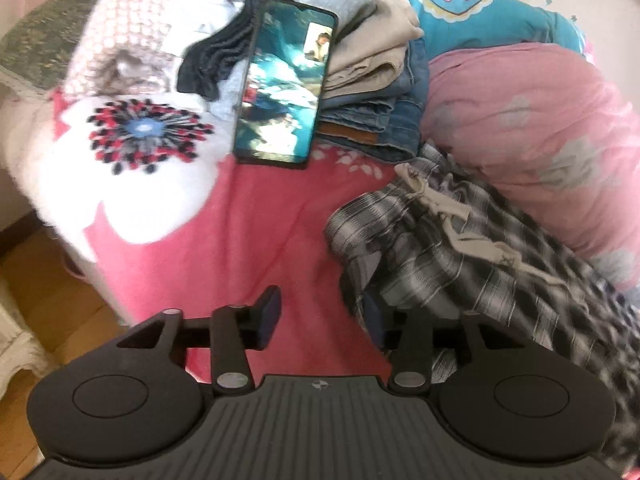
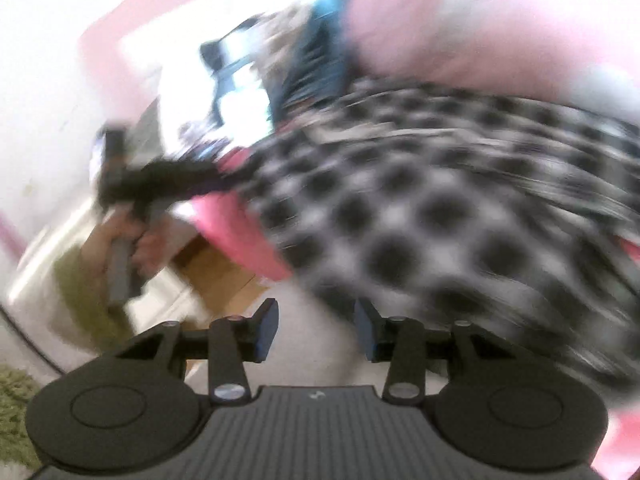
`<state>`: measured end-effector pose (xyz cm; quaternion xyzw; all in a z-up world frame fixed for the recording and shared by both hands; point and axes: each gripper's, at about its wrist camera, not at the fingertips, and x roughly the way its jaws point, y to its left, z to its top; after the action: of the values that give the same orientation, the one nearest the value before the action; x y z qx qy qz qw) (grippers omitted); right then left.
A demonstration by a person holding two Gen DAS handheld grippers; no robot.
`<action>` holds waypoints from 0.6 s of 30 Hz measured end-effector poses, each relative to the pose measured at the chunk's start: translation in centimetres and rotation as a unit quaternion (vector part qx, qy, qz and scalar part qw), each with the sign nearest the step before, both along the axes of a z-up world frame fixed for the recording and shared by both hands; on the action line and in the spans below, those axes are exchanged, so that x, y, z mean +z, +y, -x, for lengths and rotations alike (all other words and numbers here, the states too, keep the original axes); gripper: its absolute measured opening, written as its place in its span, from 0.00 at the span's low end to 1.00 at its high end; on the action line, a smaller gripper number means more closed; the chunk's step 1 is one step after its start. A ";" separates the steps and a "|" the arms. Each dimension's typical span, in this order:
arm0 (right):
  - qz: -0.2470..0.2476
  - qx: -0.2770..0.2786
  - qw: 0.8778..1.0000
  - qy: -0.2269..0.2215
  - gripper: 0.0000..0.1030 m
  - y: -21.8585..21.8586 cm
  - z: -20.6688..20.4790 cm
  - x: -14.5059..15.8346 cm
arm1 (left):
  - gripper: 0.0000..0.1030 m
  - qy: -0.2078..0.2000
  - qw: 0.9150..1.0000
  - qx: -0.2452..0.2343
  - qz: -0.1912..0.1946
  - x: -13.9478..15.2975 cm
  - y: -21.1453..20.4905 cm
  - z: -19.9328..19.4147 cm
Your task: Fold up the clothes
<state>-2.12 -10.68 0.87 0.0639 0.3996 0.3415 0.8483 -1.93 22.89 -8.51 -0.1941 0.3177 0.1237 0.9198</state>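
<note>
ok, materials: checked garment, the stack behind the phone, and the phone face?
Checked garment: thin woven cloth, likely cotton, matte; it crumples softly and has a fabric drawstring.
Stack: blue denim under beige twill-like cloth, judging by thick folded edges and seams.
Phone: glossy glass face, lit screen.

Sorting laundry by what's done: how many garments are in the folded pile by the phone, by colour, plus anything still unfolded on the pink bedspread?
Beige folded garment: 1
Blue denim folded jeans: at least 1, layers unclear
Black-and-white plaid drawstring garment, unfolded: 1
Total: at least 3
</note>
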 end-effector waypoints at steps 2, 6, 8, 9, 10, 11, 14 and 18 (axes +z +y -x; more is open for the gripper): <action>0.005 -0.064 0.998 -0.011 0.43 -3.4 0.6 0.5 | 0.47 0.010 1.000 0.006 -0.009 0.0 -0.2 0.9; 0.047 -0.201 0.977 -0.060 0.43 -10.7 2.4 1.6 | 0.47 0.029 0.998 0.033 -0.048 0.7 -0.5 2.2; 0.065 -0.282 0.954 -0.075 0.47 -15.1 3.2 1.7 | 0.47 0.028 0.997 0.044 -0.058 1.2 -0.8 2.8; 0.072 -0.319 0.942 -0.080 0.48 -17.1 3.5 1.6 | 0.47 0.026 0.997 0.045 -0.065 1.6 -1.2 3.0; 0.076 -0.345 0.932 -0.080 0.51 -18.6 3.7 1.4 | 0.47 0.023 0.996 0.046 -0.072 1.9 -1.5 3.2; 0.079 -0.367 0.924 -0.079 0.52 -20.1 3.8 1.1 | 0.47 0.016 0.997 0.031 -0.074 2.4 -2.5 3.0; 0.108 -0.398 0.906 -0.094 0.56 -22.2 4.0 -0.1 | 0.47 -0.007 0.996 -0.035 -0.078 3.7 -6.2 2.1; 0.097 -0.463 0.876 -0.089 0.56 -24.8 4.7 -1.9 | 0.48 -0.039 0.973 -0.211 -0.085 5.0 -14.7 -0.1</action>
<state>-6.81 -35.48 -1.08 0.1280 0.2783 -0.1267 0.9435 -1.82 8.17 -3.47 -0.0486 0.3038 -0.0539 0.9500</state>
